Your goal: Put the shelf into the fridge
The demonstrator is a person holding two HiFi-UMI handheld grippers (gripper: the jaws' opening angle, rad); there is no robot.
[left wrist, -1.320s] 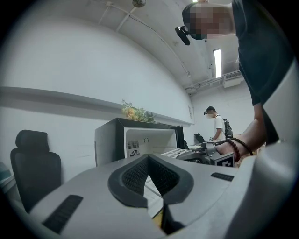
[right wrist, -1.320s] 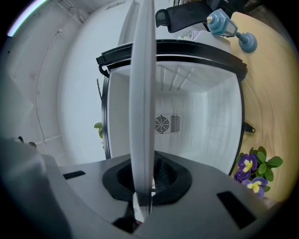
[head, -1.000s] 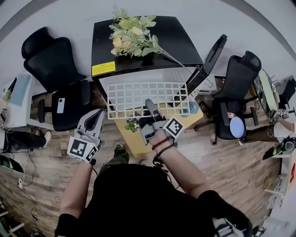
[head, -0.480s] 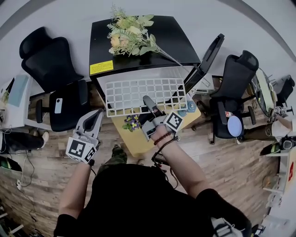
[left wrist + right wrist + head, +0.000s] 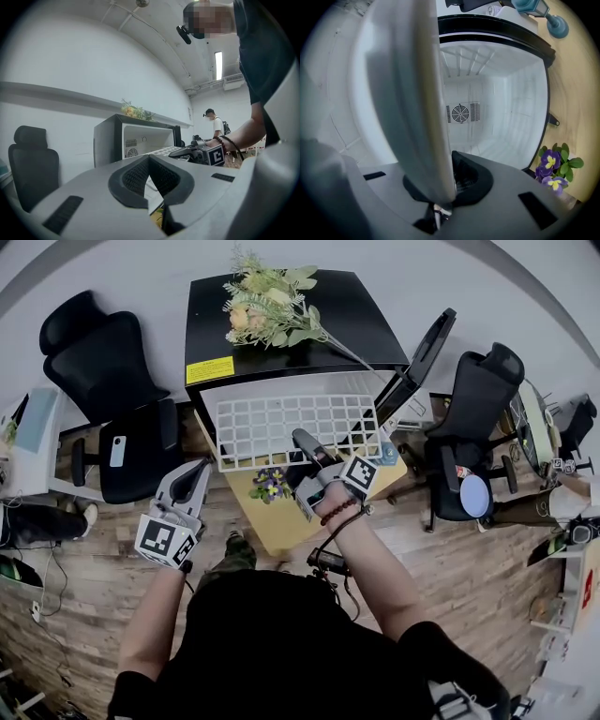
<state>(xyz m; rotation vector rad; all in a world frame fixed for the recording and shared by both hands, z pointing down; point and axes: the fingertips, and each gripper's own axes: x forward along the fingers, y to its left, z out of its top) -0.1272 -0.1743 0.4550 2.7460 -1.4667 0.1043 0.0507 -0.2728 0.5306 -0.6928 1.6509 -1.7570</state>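
One white wire shelf point(image 5: 295, 430), lay at the mouth of the open fridge point(image 5: 272, 329), near edge clamped in your right gripper point(image 5: 303, 441), your left gripper point(image 5: 194, 478) hung apart, jaws pressed together, empty.

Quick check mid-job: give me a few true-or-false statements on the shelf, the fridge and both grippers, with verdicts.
1. The right gripper is clamped on the white wire shelf. True.
2. The fridge has its door closed. False: the door stands open and the white interior shows.
3. The left gripper also grips the shelf. False: it is off to the left, apart from the shelf, jaws together on nothing.
4. A bunch of flowers lies on top of the fridge. True.
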